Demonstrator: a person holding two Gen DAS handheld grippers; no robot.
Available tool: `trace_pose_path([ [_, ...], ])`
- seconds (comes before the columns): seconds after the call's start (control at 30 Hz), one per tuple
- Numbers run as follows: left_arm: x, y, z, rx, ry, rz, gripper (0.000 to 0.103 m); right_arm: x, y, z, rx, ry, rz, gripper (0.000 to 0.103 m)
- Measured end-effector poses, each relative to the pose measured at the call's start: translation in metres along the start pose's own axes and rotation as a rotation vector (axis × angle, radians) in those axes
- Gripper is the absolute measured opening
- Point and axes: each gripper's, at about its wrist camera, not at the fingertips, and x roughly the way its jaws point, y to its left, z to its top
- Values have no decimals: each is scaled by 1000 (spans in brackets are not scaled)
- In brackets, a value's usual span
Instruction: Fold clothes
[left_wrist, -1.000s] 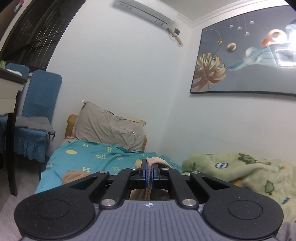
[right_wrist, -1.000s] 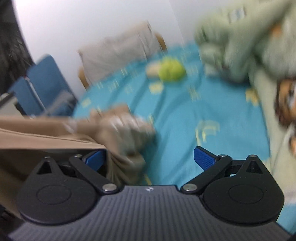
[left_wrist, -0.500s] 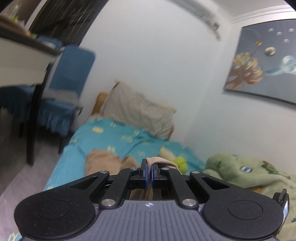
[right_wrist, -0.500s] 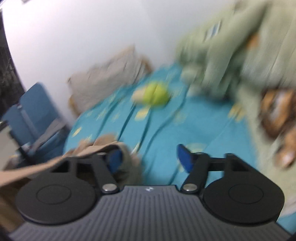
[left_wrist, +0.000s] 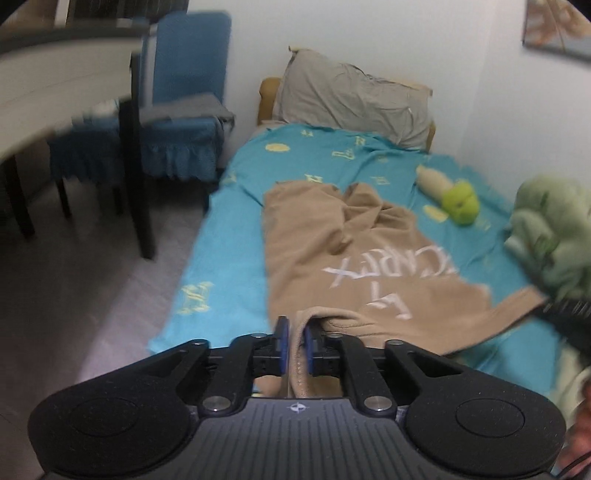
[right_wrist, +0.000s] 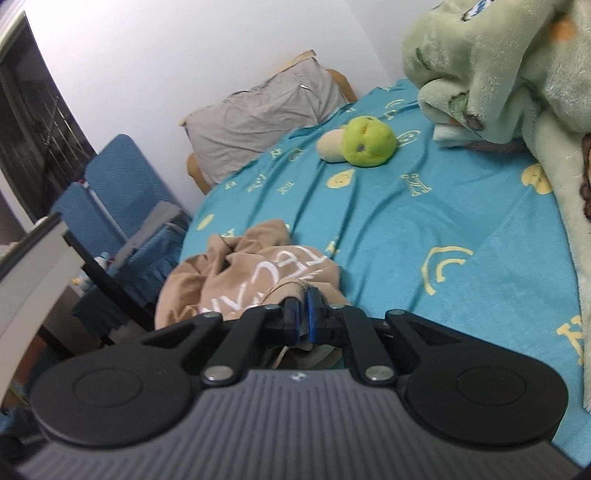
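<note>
A tan sweatshirt (left_wrist: 332, 251) with white lettering lies stretched over the turquoise bed sheet (left_wrist: 229, 236). My left gripper (left_wrist: 294, 343) is shut on a ribbed edge of the sweatshirt near the bed's front. My right gripper (right_wrist: 301, 317) is shut on another ribbed edge of the same sweatshirt (right_wrist: 236, 273), which bunches in front of it. In the left wrist view the right gripper shows as a dark blur (left_wrist: 565, 314) at the right, at the garment's other corner.
A green and cream plush toy (right_wrist: 364, 142) lies on the sheet toward the grey pillow (left_wrist: 351, 96). A green fleece blanket (right_wrist: 498, 66) is heaped along the wall side. Blue-covered chairs (left_wrist: 181, 103) and a table (left_wrist: 55, 81) stand left of the bed.
The right gripper, open before, has shut on the sweatshirt's edge. The left gripper has tipped down toward the bed, and the sweatshirt now lies spread out between the two grippers.
</note>
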Motion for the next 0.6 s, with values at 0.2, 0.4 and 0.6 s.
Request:
trace_pose_path([
  [0.2,-43,-41,-10,273,-187,5,77,-4,5,3,-8,-8,36,7],
  [0.4,-47,-99,-36,606,-270,-68,82,-6,5,7,8,-11,64,7],
  [0.6,-26,-117,-51,669,-284,-19,88,-11,8,8,7,-24,94,7],
])
